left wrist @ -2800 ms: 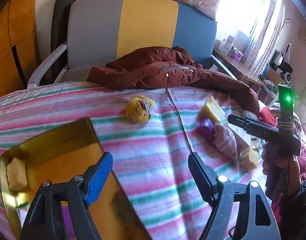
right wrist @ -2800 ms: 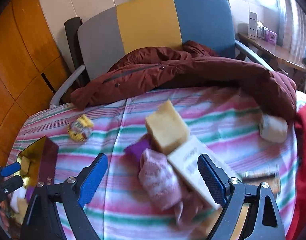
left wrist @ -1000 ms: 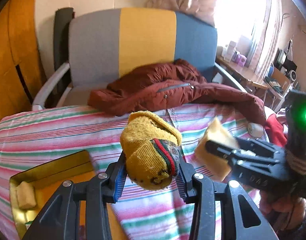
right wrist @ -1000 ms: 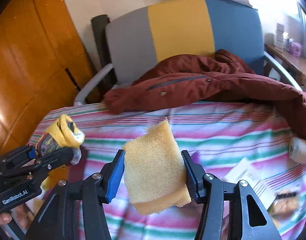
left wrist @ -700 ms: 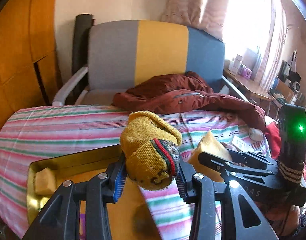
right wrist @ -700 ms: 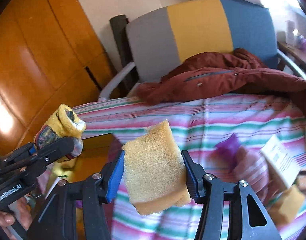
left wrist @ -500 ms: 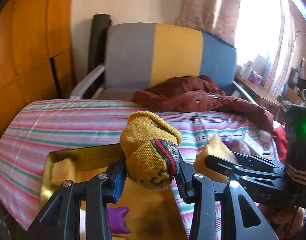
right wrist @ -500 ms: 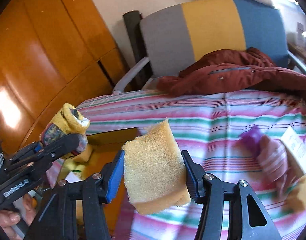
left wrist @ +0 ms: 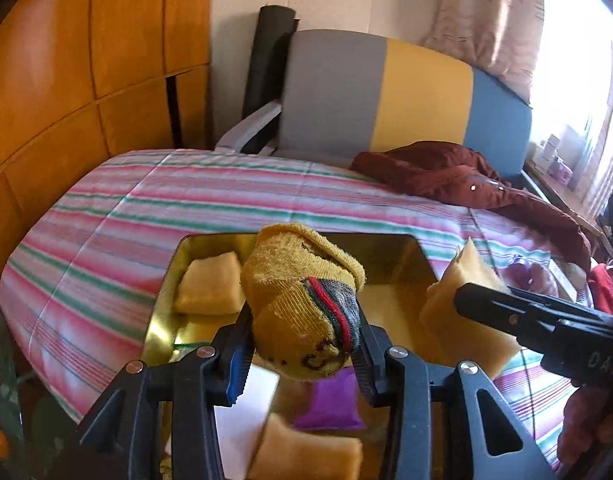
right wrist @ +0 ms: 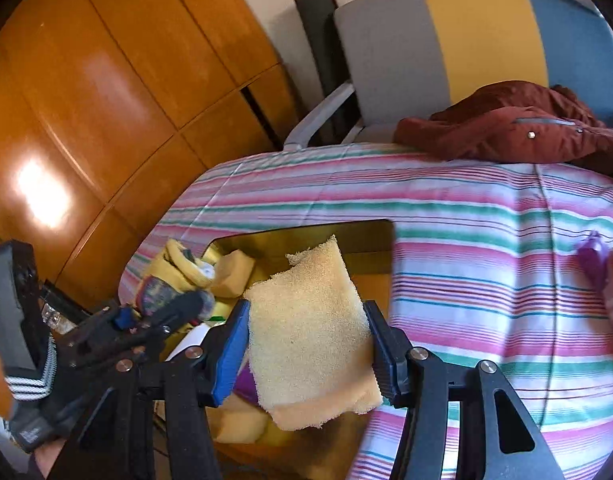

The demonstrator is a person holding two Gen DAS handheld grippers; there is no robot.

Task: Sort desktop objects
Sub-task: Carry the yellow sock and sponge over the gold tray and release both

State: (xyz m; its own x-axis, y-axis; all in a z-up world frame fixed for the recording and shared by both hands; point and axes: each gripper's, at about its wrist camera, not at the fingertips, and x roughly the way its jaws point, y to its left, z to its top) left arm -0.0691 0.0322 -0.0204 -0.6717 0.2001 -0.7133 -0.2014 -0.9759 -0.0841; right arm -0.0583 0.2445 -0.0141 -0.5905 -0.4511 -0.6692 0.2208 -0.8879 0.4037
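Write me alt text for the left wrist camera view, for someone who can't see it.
The left gripper clamps a rolled yellow sock above a gold tray holding yellow sponges and a purple pouch. The right gripper carries a yellow sponge alongside, over a striped tablecloth.

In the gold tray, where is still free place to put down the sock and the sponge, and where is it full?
Free: the gold tray floor at its far right, between the rolled sock held by the left gripper and the sponge in the right gripper. Crowded: the far-left corner holds a sponge block; the near end holds a purple pouch, white card and another sponge.
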